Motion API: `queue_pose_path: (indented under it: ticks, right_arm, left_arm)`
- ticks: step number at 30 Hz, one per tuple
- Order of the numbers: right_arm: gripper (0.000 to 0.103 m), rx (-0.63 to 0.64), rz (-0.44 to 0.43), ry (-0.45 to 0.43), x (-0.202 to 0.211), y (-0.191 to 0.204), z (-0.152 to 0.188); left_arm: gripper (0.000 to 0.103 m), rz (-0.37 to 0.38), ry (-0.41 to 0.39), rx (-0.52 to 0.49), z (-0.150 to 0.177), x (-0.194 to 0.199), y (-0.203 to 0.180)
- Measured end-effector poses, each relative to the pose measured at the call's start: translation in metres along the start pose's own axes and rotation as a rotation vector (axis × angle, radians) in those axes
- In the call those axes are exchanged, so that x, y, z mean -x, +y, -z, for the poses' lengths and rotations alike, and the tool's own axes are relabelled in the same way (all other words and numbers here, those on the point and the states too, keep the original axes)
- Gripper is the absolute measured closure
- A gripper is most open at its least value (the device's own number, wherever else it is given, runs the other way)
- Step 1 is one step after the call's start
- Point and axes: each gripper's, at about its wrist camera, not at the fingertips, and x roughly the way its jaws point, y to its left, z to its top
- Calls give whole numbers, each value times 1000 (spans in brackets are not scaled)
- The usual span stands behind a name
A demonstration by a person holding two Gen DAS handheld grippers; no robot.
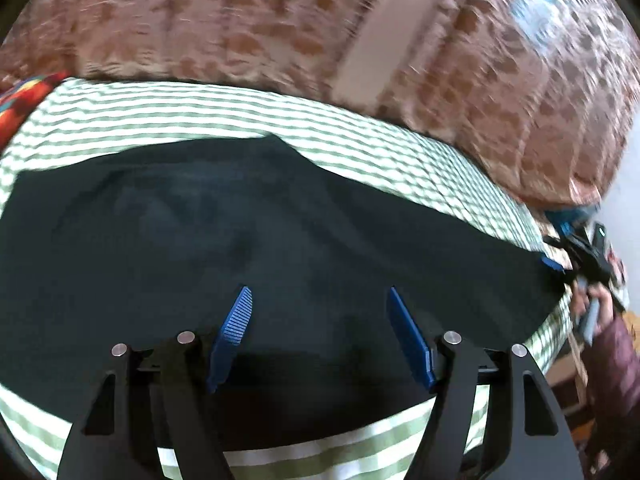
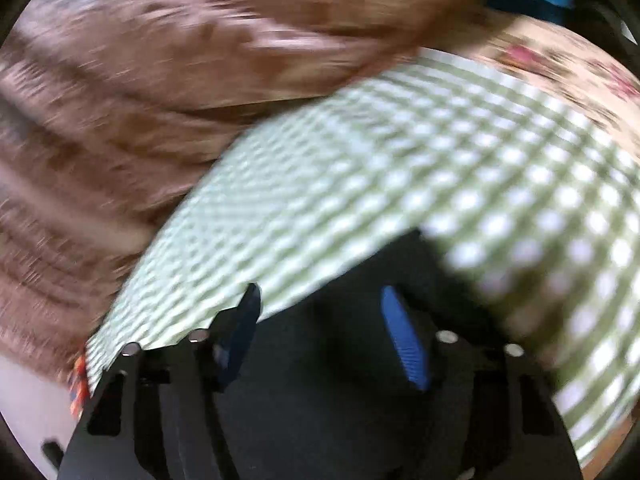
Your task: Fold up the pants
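The black pants (image 1: 224, 236) lie spread flat on a green-and-white checked sheet (image 1: 360, 136). My left gripper (image 1: 320, 292) hovers over their near middle, its blue pads wide apart with nothing between them. The right gripper (image 1: 588, 256) shows at the pants' far right end, held by a hand (image 1: 598, 300). In the right wrist view, which is blurred, the right gripper (image 2: 320, 290) stands over the edge of the black pants (image 2: 320, 360). Its jaws are apart, and no cloth looks pinched between the pads. The checked sheet (image 2: 400, 184) stretches beyond it.
A brown patterned blanket (image 1: 240, 28) is bunched along the far side of the sheet. It also fills the left of the right wrist view (image 2: 120, 120). A bright red-orange cloth (image 1: 24, 96) sits at the far left. A floral fabric (image 2: 560, 64) lies past the sheet.
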Motion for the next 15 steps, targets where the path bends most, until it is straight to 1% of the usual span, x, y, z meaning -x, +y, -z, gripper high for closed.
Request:
queue_pose_path:
  ticks: [1, 2, 3, 4, 5, 6, 7, 8, 9, 10, 11, 13, 14, 15]
  right_arm:
    - [63, -13, 46, 7, -2, -10, -3]
    - [80, -20, 74, 19, -6, -22, -4]
    - [88, -32, 78, 22, -8, -34, -4]
    - [98, -43, 73, 12, -7, -43, -4]
    - [100, -59, 60, 6, -4, -50, -3]
    - [100, -81, 34, 1, 0, -55, -3]
    - [96, -92, 15, -11, 5, -57, -2]
    - [81, -92, 3, -30, 13, -57, -1]
    - [69, -94, -3, -70, 29, -58, 2]
    - [62, -102, -18, -99, 41, -59, 5]
    - [62, -114, -36, -120, 51, -61, 8]
    - [61, -159, -102, -150, 76, -71, 19]
    - [57, -181, -144, -157, 90, -78, 27]
    - [54, -196, -167, -155, 96, -80, 30]
  left_arm:
    - [34, 2, 8, -18, 0, -2, -3]
    - [34, 7, 18, -35, 1, -7, -9]
    - [34, 15, 29, -41, 1, -11, -12]
    - [34, 18, 41, -44, 2, -15, -14]
    - [34, 14, 54, -48, 2, -20, -16]
    - [34, 8, 63, -52, 2, -24, -17]
    - [34, 1, 71, -55, 3, -27, -17]
    - [34, -7, 78, -62, 4, -30, -19]
    - [34, -11, 79, -66, 4, -32, -19]
    - [34, -13, 80, -68, 3, -33, -20]
    - [34, -9, 82, -65, 4, -34, -19]
    - [34, -2, 87, -54, 3, -35, -17]
    - [33, 5, 93, -43, 3, -37, -14]
    - [30, 15, 97, -34, 2, -39, -14]
